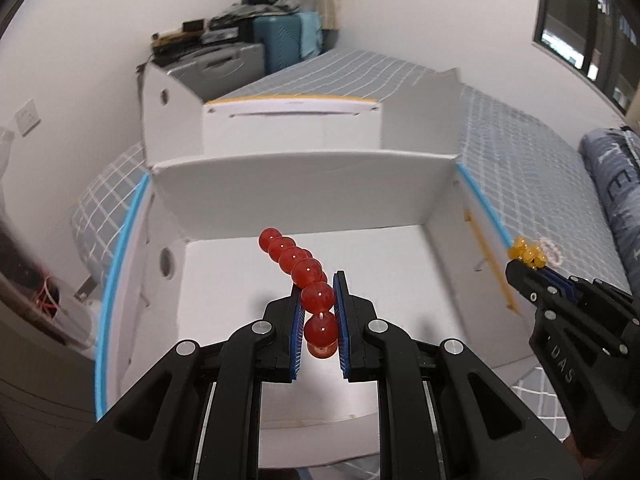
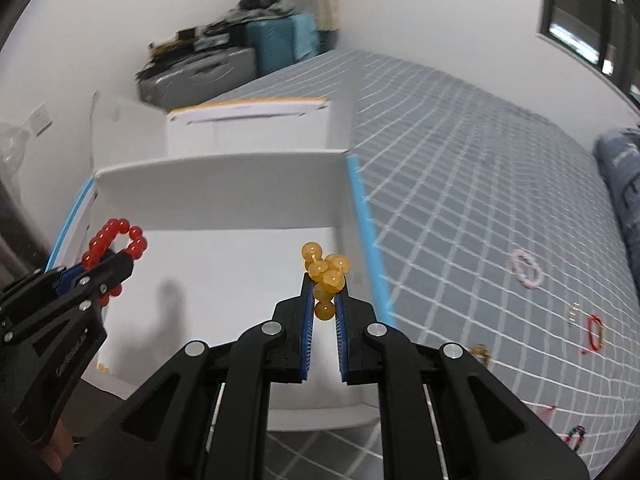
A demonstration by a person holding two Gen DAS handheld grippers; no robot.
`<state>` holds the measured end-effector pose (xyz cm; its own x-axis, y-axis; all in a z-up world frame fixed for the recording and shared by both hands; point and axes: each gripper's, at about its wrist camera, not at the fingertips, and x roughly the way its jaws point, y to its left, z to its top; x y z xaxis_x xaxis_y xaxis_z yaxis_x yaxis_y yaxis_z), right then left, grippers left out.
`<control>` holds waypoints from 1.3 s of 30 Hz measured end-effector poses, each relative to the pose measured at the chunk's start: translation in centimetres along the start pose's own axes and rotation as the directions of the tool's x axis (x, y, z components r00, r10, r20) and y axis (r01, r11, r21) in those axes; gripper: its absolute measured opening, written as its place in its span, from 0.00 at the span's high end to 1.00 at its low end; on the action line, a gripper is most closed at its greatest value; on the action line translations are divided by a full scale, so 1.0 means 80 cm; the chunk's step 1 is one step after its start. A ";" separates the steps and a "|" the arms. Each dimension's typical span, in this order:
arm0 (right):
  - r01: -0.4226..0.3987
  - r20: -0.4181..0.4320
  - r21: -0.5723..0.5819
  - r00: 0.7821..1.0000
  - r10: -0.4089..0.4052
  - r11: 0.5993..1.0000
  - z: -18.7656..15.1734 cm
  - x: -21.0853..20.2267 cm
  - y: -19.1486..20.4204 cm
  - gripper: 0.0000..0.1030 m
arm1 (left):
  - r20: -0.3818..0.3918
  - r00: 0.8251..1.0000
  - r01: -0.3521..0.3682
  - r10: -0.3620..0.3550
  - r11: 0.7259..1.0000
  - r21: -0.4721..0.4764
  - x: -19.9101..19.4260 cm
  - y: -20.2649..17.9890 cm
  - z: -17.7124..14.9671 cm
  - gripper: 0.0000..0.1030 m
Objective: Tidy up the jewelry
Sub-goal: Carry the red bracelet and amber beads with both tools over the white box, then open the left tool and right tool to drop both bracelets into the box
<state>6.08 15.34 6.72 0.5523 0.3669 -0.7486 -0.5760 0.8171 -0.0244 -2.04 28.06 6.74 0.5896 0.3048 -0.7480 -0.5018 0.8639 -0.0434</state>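
Evidently both held | left gripper [image 1: 318,312] clamped on red bead bracelet [image 1: 296,264] above white box [image 1: 280,184] | right gripper [image 2: 325,300] clamped on yellow bead bracelet [image 2: 326,270] near box's right wall | likely light, floppy, slippery; pinch between beads.

The open box [image 1: 304,360] sits on the bed [image 2: 480,200], with a second box [image 1: 288,128] behind it. Suitcases [image 2: 224,60] stand behind both, against the wall. Right of the open box, several loose bracelets [image 2: 524,268] lie apart on the bed
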 end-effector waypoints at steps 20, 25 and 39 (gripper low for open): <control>0.001 -0.278 -0.058 0.961 -0.017 0.998 -0.005 0.104 0.045 0.91 | -0.261 0.965 -0.059 0.038 0.996 -0.071 0.065 0.055 -0.020 0.87; -0.001 -0.295 -0.056 0.955 -0.016 0.998 -0.008 0.103 0.045 0.91 | -0.263 0.963 -0.079 0.061 0.995 -0.060 0.067 0.052 -0.022 0.85; -0.027 -0.168 -0.075 0.986 0.014 0.997 0.005 0.058 0.054 0.29 | -0.178 0.977 -0.130 0.120 0.991 -0.042 0.036 0.053 -0.011 0.39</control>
<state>6.37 20.76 3.43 0.4348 0.2981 -0.8498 -0.6341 0.7714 -0.0539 -3.02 32.27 3.83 0.4026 0.3301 -0.8538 -0.6001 0.7995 0.0261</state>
